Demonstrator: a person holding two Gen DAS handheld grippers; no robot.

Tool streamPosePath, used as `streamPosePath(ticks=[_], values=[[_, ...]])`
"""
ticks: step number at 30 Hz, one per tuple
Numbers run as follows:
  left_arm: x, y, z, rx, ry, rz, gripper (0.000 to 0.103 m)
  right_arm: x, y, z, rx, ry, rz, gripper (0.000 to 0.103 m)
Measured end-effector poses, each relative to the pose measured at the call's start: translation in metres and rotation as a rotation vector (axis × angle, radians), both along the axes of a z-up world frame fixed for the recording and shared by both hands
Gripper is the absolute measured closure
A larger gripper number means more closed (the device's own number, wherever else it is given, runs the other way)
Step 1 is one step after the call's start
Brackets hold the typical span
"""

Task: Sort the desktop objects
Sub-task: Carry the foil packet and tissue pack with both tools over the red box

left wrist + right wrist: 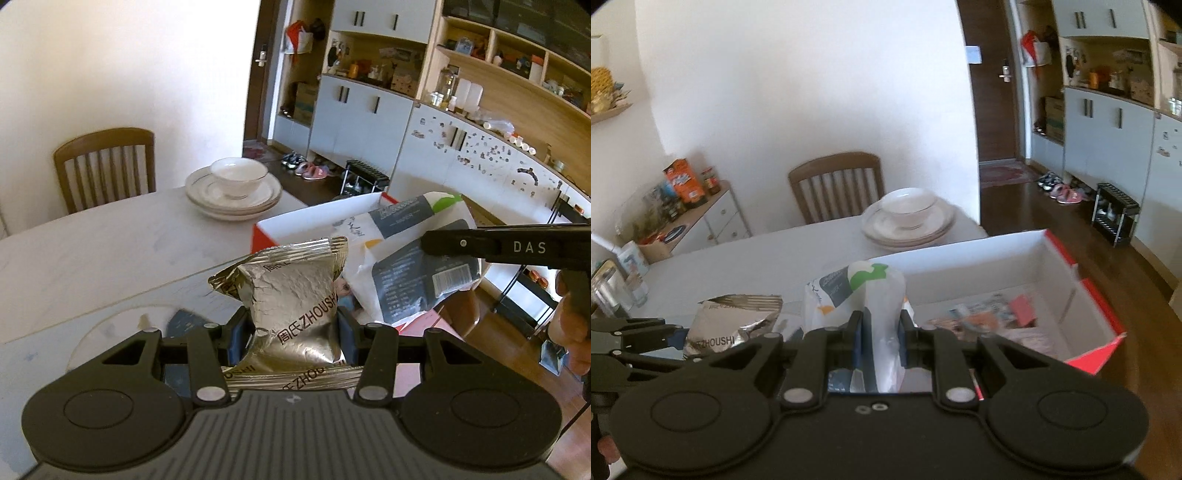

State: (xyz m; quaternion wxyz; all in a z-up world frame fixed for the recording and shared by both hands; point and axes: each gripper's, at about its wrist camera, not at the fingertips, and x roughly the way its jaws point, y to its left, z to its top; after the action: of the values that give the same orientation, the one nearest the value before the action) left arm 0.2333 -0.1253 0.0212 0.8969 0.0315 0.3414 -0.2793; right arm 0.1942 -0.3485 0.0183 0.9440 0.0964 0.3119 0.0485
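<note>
My left gripper [291,338] is shut on a crinkled silver foil snack packet [291,291] printed ZHOUSHI, held above the table. The packet also shows in the right wrist view [733,321]. My right gripper [882,345] is shut on a white tissue pack [864,291] with a green tab and grey label, held over the near left end of a white box with red outside [1100,302]. In the left wrist view the tissue pack [413,254] hangs from the right gripper's arm [517,245] above the box [314,218].
A white bowl on stacked plates [234,188] stands at the table's far edge, before a wooden chair [105,162]. Several small packets lie in the box [990,317]. Glasses [613,291] stand at the table's left. A shelf wall and shoe rack [364,181] are at right.
</note>
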Motion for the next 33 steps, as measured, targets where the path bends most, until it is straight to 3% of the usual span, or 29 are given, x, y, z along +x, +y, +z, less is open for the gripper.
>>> streamPosePath(ticks=[15,24,33], values=[[0.04,-0.1,-0.009,0.043,0.014,-0.058,0.055,0.021,-0.09,-0.012,-0.007,0.018,-0.065,0.086],[0.076,-0.141,-0.034,0.111,0.063,-0.036,0.055,0.045,-0.121,-0.034,0.011,0.077,-0.064,0.086],[0.103,-0.165,-0.068,0.172,0.162,0.0,0.055,0.065,-0.13,-0.06,0.037,0.156,-0.023,0.086]])
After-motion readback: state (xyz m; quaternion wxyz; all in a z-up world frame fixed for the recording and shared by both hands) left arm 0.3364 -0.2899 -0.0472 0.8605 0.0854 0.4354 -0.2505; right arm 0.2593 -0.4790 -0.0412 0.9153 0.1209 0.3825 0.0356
